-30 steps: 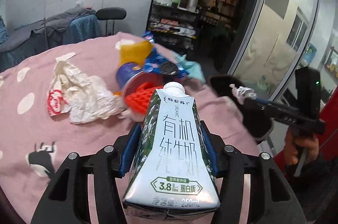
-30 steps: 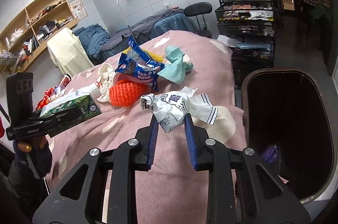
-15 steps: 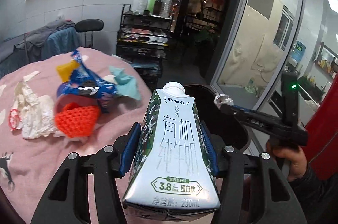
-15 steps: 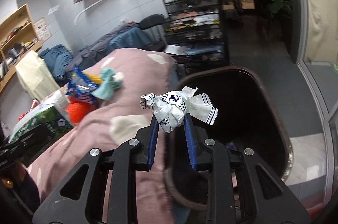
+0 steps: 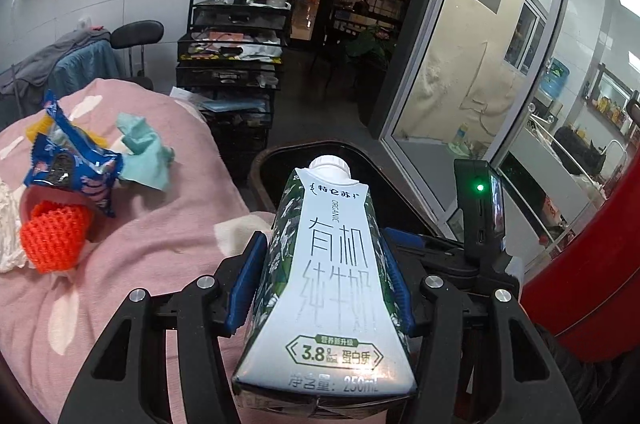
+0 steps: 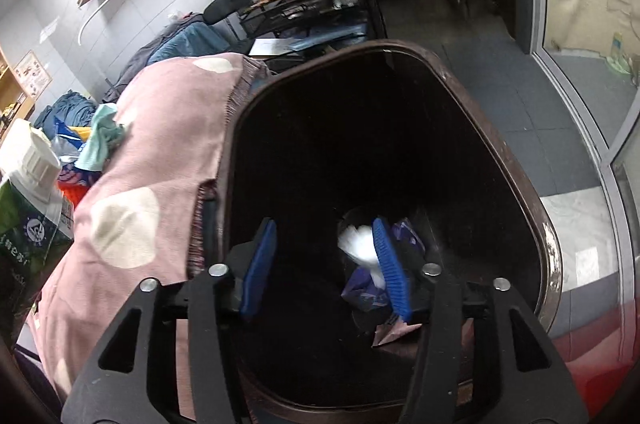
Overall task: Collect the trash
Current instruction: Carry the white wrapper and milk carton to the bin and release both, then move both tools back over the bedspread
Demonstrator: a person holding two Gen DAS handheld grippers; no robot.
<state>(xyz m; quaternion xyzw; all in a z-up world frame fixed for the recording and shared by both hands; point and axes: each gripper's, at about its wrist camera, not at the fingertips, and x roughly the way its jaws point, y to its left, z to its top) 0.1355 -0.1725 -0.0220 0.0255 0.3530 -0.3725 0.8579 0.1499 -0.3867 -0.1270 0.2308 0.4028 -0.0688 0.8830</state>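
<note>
My left gripper (image 5: 324, 256) is shut on a white and green milk carton (image 5: 332, 264), held at the table's right end next to the dark trash bin (image 5: 280, 156). My right gripper (image 6: 324, 252) is open and empty, directly above the bin's (image 6: 532, 192) mouth. A blurred crumpled white wrapper (image 6: 358, 244) shows inside the bin, above other trash (image 6: 368, 288). The carton's cap (image 6: 38, 160) shows at the left edge of the right wrist view. The right gripper's body (image 5: 480, 212) sits just right of the carton.
On the pink tablecloth (image 5: 152, 224) lie a blue snack bag (image 5: 76, 168), an orange foam net (image 5: 56, 240), a teal cloth (image 5: 144, 152) and white paper (image 5: 8, 224). A black wire rack (image 5: 236, 64) with bottles stands behind. A glass door (image 5: 500, 64) is to the right.
My right gripper moved over the bin, opened and let go of the crumpled wrapper, which dropped in. My left gripper carried the carton rightward to the bin.
</note>
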